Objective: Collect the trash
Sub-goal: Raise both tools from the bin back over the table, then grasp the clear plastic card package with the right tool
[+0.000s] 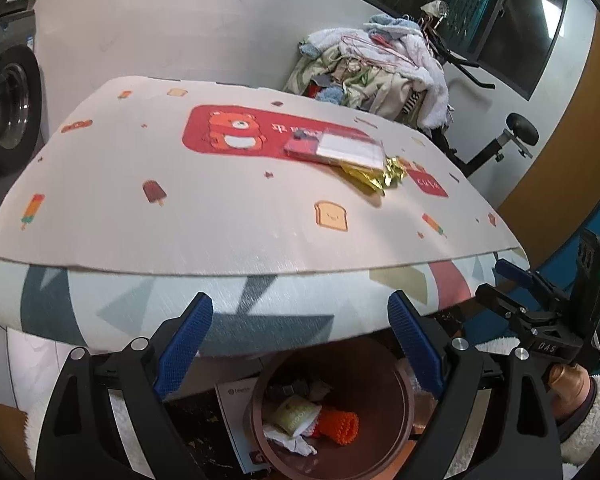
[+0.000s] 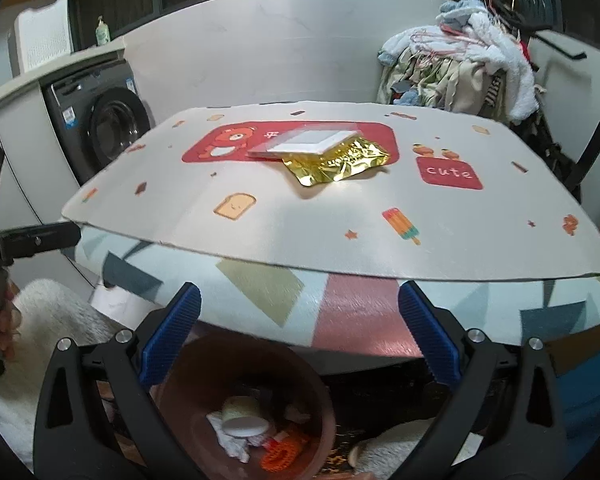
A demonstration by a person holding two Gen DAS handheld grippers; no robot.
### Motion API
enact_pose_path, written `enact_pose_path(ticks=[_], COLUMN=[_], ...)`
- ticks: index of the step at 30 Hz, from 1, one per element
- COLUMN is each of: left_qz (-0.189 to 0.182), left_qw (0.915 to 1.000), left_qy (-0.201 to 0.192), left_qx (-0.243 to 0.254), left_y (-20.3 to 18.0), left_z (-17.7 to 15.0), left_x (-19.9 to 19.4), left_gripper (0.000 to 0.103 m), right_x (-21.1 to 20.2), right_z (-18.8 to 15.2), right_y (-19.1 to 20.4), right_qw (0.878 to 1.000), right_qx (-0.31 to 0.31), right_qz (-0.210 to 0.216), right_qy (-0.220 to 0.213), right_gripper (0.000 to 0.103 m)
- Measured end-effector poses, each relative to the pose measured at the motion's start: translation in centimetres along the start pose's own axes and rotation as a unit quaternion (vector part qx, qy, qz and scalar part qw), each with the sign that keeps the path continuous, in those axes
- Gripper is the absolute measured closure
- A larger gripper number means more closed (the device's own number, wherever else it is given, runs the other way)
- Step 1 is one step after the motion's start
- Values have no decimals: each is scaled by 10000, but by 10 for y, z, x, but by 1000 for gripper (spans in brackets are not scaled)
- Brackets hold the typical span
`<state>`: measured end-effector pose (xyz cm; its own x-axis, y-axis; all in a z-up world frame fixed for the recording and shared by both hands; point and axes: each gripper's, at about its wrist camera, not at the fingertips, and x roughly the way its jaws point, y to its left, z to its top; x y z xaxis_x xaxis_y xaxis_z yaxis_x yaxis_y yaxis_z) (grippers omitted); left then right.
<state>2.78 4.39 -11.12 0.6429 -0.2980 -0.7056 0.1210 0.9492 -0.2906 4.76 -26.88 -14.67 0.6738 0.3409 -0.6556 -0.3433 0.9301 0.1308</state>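
Note:
A crumpled gold foil wrapper [image 1: 374, 174] lies on the table mat, partly under a flat clear-wrapped packet [image 1: 336, 148] with a red and a white part. Both also show in the right wrist view: the wrapper [image 2: 340, 162] and the packet [image 2: 306, 142]. A brown bin [image 1: 396, 392] stands on the floor below the table's near edge, holding crumpled paper, a cup and an orange net; it also shows in the right wrist view [image 2: 300, 376]. My left gripper [image 1: 300, 344] is open and empty above the bin. My right gripper [image 2: 298, 332] is open and empty, also over the bin.
The table [image 2: 360, 312] carries a cartoon mat [image 1: 220, 208] over a geometric cloth. A washing machine [image 2: 108, 128] stands to the left. A pile of laundry [image 2: 464, 68] sits behind the table on the right. The right gripper body [image 1: 548, 312] shows in the left wrist view.

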Motion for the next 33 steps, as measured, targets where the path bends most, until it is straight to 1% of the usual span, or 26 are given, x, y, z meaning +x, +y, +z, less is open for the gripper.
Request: enact_pose_path(ticks=[3,7,8,9,11,13,15,17,20,22,24,25,26,29,31,33], left_qz=[23,88,96,95,51,-12,-146,-255,-357,-394,-425,-442,-462,-477,-459,-444], left_qw=[10000,9999,9999,9999,9998,9997,9994,9990,9984,9979,9974,9970,9966,9960,9958,9954], left_qy=[-49,-110,-126,-138,-197,-247,-266,-269,-254,-261,-263,-254,-240,-204,-186,-190], left_qx=[8,57,51,43,1,-57,-145,-238,-360,-439,-520,-575,-636,-732,-770,-833], left_y=[5,10,12,13,18,22,26,29,35,39,43,45,48,55,61,65], left_z=[8,17,20,22,30,36,42,47,54,58,60,60,60,58,57,56], left_x=[-1,0,1,2,3,4,7,12,22,29,35,38,41,46,49,52], left_gripper=[16,16,16,16,16,16,16,16,16,16,16,16,16,16,16,16], right_x=[5,17,20,24,33,39,47,61,88,108,135,143,156,187,206,221], right_z=[10,26,30,36,45,57,70,86,109,121,135,139,144,147,149,151], right_y=[-2,-6,-6,-7,-10,-15,-19,-15,-1,6,10,12,18,36,43,47], right_qw=[10000,9998,9998,9994,9984,9971,9960,9940,9880,9860,9877,9874,9847,9684,9600,9521], right_qx=[18,-37,-75,-155,-276,-326,-407,-651,-1200,-1360,-1241,-1246,-1396,-2121,-2367,-2560], right_qz=[-11,111,18,-183,-366,-629,-745,-827,-895,-838,-566,-528,-554,-759,-795,-920], right_qy=[5,167,192,235,318,276,267,284,368,488,761,823,887,1072,1267,1396], right_gripper=[6,6,6,6,6,6,6,6,6,7,9,11,11,13,15,16])
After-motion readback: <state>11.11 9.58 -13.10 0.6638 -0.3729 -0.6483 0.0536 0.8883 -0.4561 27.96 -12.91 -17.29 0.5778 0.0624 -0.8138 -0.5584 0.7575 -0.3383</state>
